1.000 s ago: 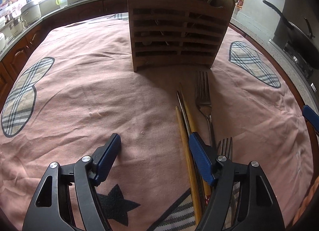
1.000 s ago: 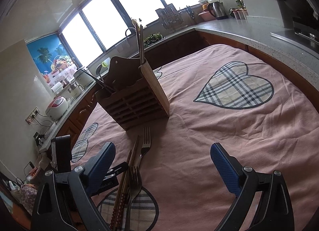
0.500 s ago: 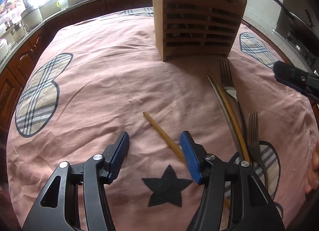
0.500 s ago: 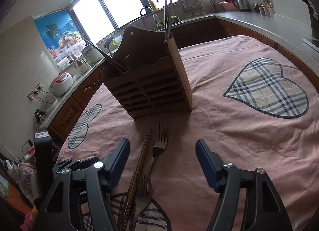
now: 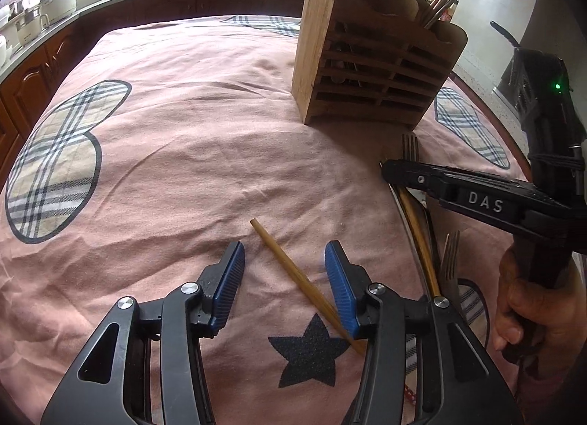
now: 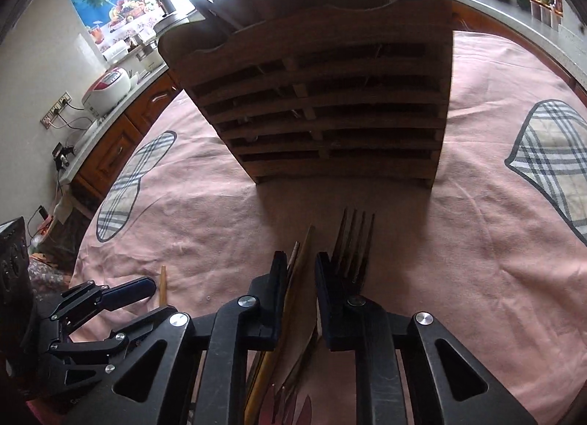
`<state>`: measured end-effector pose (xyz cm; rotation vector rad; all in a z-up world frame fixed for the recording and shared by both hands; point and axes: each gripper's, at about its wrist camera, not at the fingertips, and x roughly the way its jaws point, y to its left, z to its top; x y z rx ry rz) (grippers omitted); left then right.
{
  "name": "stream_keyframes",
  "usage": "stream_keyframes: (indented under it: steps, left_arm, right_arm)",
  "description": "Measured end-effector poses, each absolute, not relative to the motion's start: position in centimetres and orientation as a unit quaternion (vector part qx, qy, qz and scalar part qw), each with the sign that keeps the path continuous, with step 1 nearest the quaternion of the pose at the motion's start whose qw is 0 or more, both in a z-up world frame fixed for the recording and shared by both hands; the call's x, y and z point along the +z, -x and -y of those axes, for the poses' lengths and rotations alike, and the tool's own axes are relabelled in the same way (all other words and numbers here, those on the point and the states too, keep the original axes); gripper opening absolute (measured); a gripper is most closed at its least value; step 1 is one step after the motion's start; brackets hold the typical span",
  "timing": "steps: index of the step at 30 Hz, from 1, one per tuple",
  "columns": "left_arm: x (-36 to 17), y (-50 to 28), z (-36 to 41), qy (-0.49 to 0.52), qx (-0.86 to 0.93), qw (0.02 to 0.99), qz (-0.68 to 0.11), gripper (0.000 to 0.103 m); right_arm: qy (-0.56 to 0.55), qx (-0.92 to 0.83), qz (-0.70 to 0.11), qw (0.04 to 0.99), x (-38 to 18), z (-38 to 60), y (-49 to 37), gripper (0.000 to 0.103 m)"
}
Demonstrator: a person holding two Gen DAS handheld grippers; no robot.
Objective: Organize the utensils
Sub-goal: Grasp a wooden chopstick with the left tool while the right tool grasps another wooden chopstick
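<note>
Right claw [image 6: 300,274] now narrowed around chopsticks [image 6: 299,278] (grip unclear).

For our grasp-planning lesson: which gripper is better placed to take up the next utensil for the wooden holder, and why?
Probably the right. The right gripper has its jaws nearly closed around the chopsticks beside the fork, facing the wooden holder. The left gripper is wide open over a single chopstick.
</note>
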<state>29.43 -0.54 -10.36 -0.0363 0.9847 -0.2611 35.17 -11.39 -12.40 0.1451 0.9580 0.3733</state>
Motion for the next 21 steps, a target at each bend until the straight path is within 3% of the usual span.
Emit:
stream_keyframes:
  steps: [5,8,13,21]
  left_arm:
    - [-10.4,-29.9,1.4,0.004,-0.124,0.876,-0.467,0.044]
    - [-10.5,-30.2,1.8,-0.012,-0.116,0.878,-0.464,0.018]
    - [-10.2,-30.2,0.5,0.024,-0.134,0.872,-0.469,0.006]
    - [-7.5,-28.2,-1.1,0.049,-0.133,0.884,-0.445,0.005]
  right_arm:
    - [-0.076,0.182,-0.462,0.865,-12.6,11.4,-36.1,0.010]
    - [-0.093,0.184,-0.464,0.861,-12.7,11.9,-36.3,0.009]
    - [-0.119,0.188,-0.447,0.866,-11.6,13.1,-35.4,0.007]
    - [-0.144,0.200,-0.396,0.884,-7.4,15.2,-32.6,0.006]
